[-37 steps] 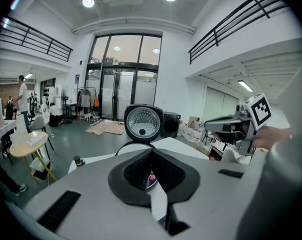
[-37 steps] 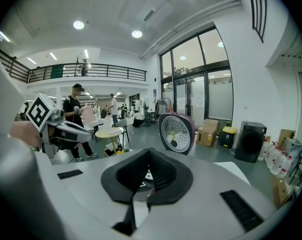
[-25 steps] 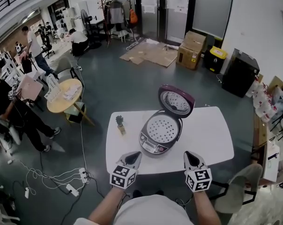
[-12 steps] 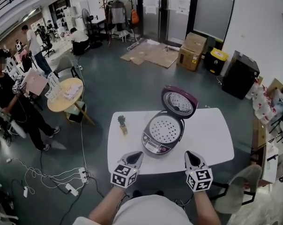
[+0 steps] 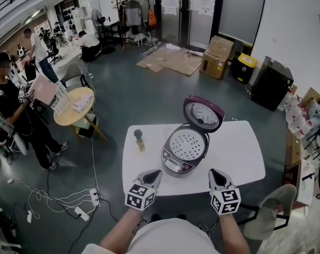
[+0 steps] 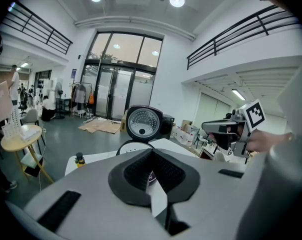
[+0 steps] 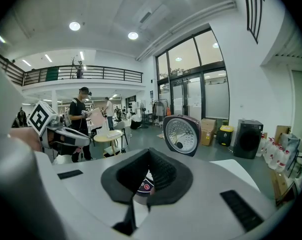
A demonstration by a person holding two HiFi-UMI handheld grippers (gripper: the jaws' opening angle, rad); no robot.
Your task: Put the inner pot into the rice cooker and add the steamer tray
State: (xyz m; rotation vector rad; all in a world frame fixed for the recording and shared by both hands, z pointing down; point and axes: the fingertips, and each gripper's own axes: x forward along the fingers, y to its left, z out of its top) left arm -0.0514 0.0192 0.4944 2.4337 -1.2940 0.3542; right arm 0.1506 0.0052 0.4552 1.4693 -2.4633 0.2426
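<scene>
**Apparently loaded, cooker stands open on the bench**

The rice cooker (image 5: 176,160) is seen near the middle of the white bench (image 5: 239,152), with its maroon lid (image 5: 203,114) raised upright behind it. A perforated steamer tray (image 5: 185,144) is seated in its mouth, about level with the rim. The inner pot is not seen lying apart anywhere on the bench. It is judged to sit beneath the tray, though it is hidden there. Both steps of the task are therefore judged done. At most the lid is left to be lowered, which the task does not ask for. The left tongs (image 5: 151,174) and the right tongs (image 5: 215,174) are held over the near edge of the bench, apart from the cooker. Each is clenched, with nothing gripped between the jaws. A small bottle (image 5: 139,139) is seen to the left of the cooker, untouched.
</scene>
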